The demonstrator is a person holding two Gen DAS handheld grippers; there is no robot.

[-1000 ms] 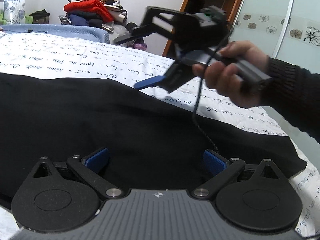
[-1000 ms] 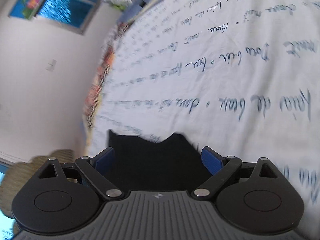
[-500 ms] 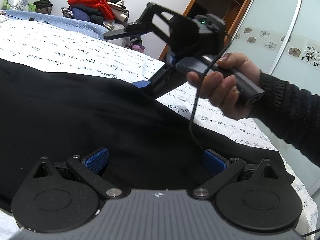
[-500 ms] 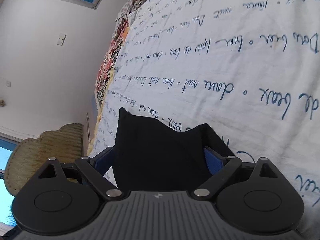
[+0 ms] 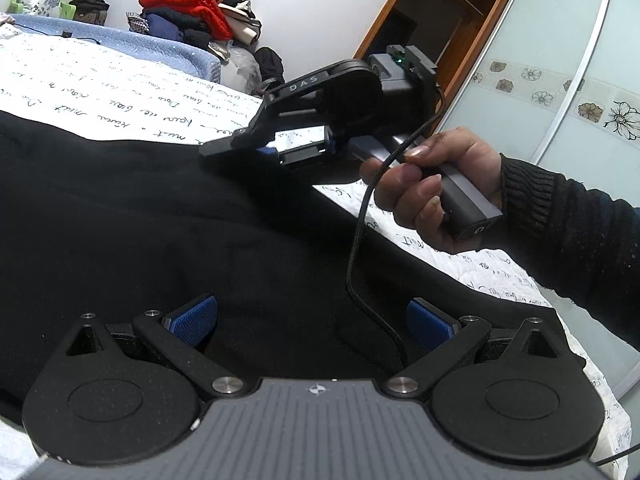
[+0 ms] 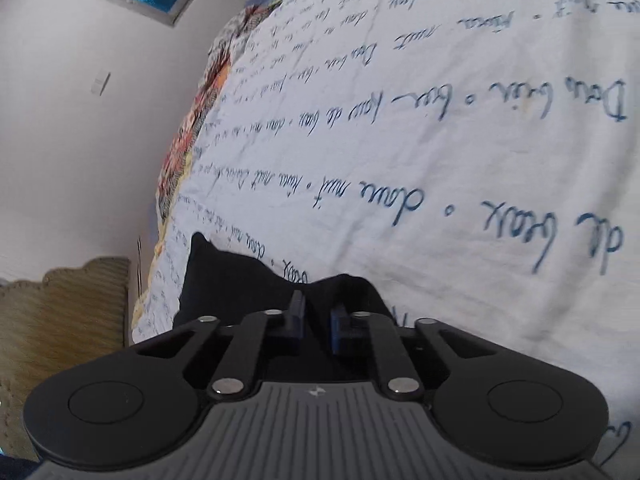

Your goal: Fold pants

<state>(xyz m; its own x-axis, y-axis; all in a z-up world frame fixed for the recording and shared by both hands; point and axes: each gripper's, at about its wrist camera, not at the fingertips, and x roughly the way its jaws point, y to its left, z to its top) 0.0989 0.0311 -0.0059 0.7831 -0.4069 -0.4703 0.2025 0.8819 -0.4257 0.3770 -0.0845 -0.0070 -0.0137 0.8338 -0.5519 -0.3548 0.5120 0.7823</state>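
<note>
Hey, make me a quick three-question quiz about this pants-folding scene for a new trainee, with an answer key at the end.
1. True or false: the left gripper has its jaws wide open above the black pants.
2. What is the right gripper pinching? A) the bedsheet B) an edge of the pants C) a cable
3. Fill in: the pants lie on a white bedsheet printed with blue ____.

Key
1. True.
2. B. Its jaws have just been closing, with black cloth between them.
3. Handwriting.
</note>
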